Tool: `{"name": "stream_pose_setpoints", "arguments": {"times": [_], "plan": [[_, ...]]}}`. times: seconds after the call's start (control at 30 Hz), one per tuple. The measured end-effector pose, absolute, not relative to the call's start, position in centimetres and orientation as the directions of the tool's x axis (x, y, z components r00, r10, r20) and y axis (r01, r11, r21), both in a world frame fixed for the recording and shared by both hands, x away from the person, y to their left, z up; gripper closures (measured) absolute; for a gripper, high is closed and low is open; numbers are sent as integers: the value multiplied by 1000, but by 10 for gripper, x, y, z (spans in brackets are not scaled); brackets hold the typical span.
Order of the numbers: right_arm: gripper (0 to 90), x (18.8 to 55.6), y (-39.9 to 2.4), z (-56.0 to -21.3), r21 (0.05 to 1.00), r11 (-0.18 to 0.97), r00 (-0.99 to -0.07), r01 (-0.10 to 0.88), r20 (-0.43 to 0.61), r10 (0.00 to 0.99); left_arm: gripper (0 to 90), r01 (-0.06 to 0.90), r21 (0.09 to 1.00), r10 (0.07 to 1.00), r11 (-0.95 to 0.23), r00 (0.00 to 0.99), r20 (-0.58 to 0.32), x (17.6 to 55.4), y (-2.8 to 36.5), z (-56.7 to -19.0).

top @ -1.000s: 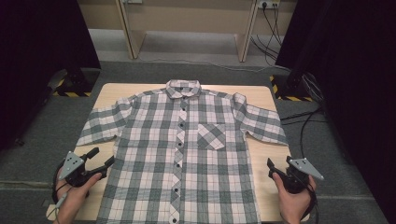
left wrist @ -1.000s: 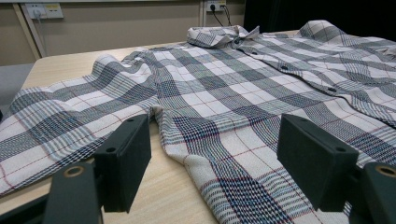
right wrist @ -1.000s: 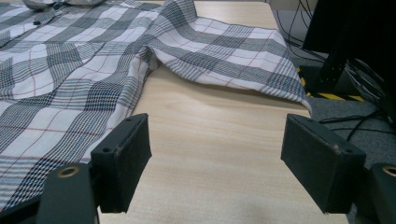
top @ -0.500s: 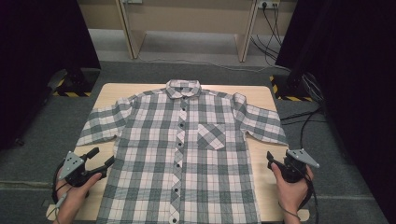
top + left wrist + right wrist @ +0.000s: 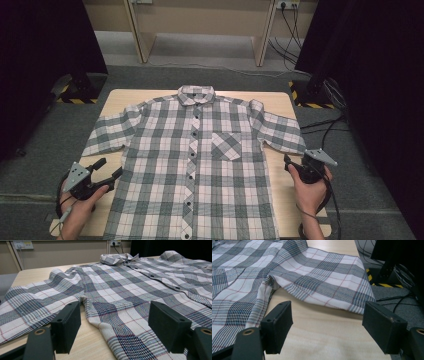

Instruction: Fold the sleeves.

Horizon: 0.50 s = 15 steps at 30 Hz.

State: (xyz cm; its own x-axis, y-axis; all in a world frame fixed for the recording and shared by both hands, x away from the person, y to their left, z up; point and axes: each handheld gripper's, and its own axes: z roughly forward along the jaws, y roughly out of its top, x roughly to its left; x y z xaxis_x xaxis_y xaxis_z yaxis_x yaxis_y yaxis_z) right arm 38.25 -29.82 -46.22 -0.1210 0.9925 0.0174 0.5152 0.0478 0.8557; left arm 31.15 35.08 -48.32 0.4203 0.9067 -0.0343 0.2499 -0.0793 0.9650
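While the shirt [image 5: 195, 165] lies flat and buttoned on the table [image 5: 280, 100], collar at the far edge and hem at the near edge, both grippers are held off its sides. Taken left to right w/ the shirt as landmark: the left gripper [image 5: 109, 169] is held in a hand [image 5: 75, 210] just left of the shirt's lower body, below the left sleeve [image 5: 107, 135]. Its jaws are spread wide, nothing between them but bare table and the shirt's side seam, as seen in the left gripper view [image 5: 113, 332]. The chest pocket [image 5: 226, 146] is seen right of the button row. The right sleeve [image 5: 282, 132] is spread toward the table's right edge. The right gripper [image 5: 290, 164] is held just right of the shirt's body, near and below that sleeve's cuff; jaws are spread wide here too, w/ only bare tabletop between them in the right gripper view [image 5: 327, 327]. No cloth is touched by either gripper.
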Motion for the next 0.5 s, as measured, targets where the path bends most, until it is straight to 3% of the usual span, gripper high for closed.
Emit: {"name": "stream_pose_setpoints", "arguments": {"times": [0.5], "plan": [[251,429,-301,-455,815,53,-95,577,3,995,256,253,965,906,-76,421,-39,312,351,-483]]}}
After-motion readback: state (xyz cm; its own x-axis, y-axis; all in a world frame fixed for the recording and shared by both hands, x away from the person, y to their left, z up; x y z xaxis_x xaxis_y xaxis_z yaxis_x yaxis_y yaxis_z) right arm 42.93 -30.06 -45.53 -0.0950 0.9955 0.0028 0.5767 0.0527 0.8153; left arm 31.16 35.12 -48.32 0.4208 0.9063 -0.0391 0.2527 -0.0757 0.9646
